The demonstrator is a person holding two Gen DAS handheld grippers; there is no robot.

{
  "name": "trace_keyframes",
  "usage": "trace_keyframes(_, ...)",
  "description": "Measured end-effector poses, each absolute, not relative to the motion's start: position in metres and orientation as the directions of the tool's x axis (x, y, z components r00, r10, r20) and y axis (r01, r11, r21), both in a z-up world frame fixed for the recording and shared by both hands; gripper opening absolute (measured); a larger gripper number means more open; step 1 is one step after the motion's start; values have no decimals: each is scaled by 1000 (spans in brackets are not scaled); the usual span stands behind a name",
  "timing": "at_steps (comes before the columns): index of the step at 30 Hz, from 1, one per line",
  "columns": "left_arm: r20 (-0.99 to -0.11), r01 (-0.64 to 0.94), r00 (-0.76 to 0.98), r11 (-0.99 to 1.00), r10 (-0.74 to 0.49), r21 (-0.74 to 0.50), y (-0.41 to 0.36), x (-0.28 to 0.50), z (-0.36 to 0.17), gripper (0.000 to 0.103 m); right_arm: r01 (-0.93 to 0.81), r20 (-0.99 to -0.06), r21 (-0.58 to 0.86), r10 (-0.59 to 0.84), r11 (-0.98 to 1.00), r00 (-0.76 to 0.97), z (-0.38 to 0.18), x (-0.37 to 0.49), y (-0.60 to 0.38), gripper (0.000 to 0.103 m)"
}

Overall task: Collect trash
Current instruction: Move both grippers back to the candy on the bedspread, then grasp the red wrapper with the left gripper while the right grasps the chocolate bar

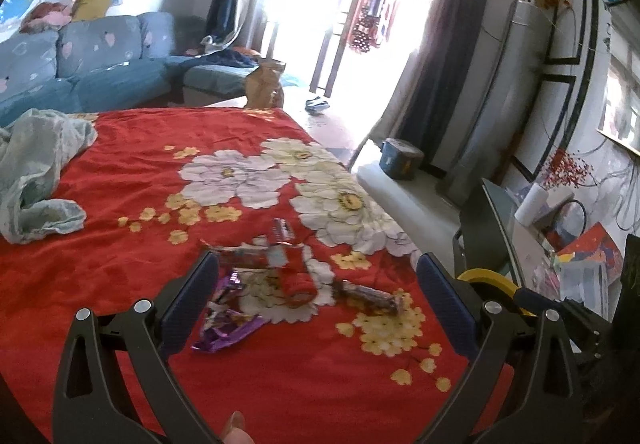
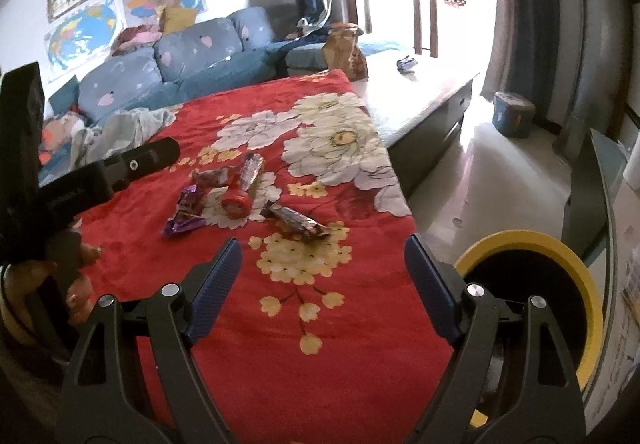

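Note:
Several snack wrappers lie on a red flowered cloth (image 1: 120,284) (image 2: 304,384). A purple wrapper (image 1: 226,318) (image 2: 186,210), a red round wrapper (image 1: 296,286) (image 2: 236,202), a brown bar wrapper (image 1: 372,296) (image 2: 298,222) and a silver-red wrapper (image 1: 252,256) (image 2: 252,170) sit close together. My left gripper (image 1: 316,276) is open above them, empty. My right gripper (image 2: 322,258) is open and empty, just short of the brown wrapper. A yellow-rimmed black bin (image 2: 532,284) (image 1: 488,280) stands to the right of the table edge.
A crumpled pale cloth (image 1: 36,172) (image 2: 120,132) lies at the table's far left. A brown paper bag (image 1: 264,84) (image 2: 346,52) stands at the far end. A blue sofa (image 1: 100,64) is behind. The left gripper's body (image 2: 100,180) shows at left in the right wrist view.

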State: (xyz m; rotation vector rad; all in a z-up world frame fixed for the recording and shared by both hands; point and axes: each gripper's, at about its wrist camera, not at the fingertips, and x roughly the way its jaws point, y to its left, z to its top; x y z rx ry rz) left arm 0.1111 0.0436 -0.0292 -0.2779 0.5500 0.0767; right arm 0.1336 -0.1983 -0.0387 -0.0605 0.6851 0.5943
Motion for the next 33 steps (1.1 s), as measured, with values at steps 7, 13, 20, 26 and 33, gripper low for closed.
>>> trace_keyframes(7, -543, -209, 839, 946, 44, -247, 71, 111, -38, 96, -562, -641, 118, 495, 819, 586, -50, 149, -175, 75)
trace_keyframes(13, -586, -275, 807, 922, 68, -272, 100, 119, -52, 96, -579, -684, 97, 477, 810, 552, -64, 168, -157, 75)
trace_keyframes(20, -623, -319, 780, 896, 63, -308, 131, 136, -68, 95, -611, -720, 74, 466, 788, 514, -76, 184, -135, 69)
trace_keyframes(26, -651, -311, 759, 868, -18, -387, 144, 157, -82, 79, -619, -735, 59, 454, 783, 504, -81, 197, -123, 65)
trace_keyframes(33, -674, -326, 732, 817, -100, -475, 157, 181, -102, 64, -632, -760, 44, 437, 774, 482, -91, 210, -112, 60)
